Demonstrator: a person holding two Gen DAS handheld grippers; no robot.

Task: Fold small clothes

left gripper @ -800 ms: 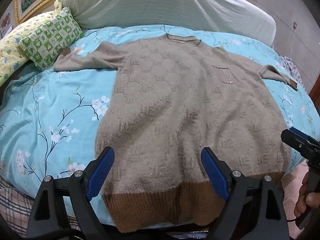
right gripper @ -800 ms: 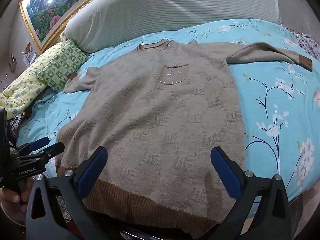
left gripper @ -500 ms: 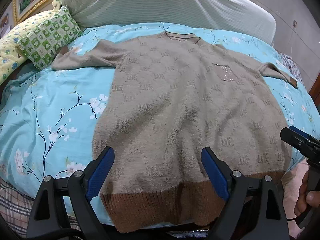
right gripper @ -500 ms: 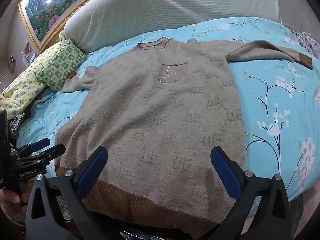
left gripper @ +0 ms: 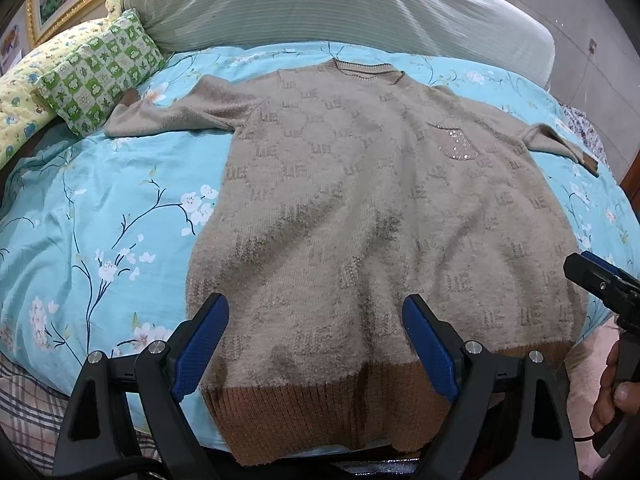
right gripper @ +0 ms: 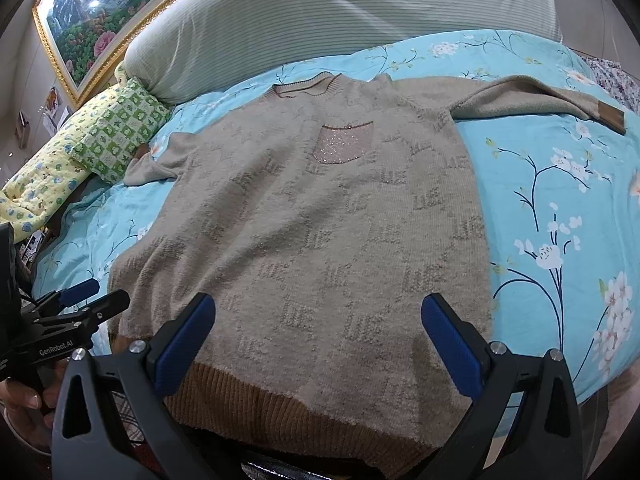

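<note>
A beige knit sweater [left gripper: 360,200] with a brown ribbed hem [left gripper: 320,412] and a sparkly chest pocket lies flat, face up, on a turquoise floral bedspread [left gripper: 100,208], sleeves spread to both sides. It also shows in the right wrist view [right gripper: 320,220]. My left gripper [left gripper: 316,344] is open and empty, hovering over the hem near the sweater's left part. My right gripper [right gripper: 320,340] is open and empty over the hem near the right part. Each gripper shows at the edge of the other's view.
A green patterned pillow [left gripper: 100,72] and a yellow floral pillow [left gripper: 16,92] lie at the far left. A large striped grey-green bolster [left gripper: 340,4] runs along the headboard. A framed flower painting [right gripper: 100,12] hangs behind. The bed's near edge is just below the hem.
Both grippers have moved slightly back and up from the sweater, so more of it is in view. Jaws stay open. The sweater has not moved.
</note>
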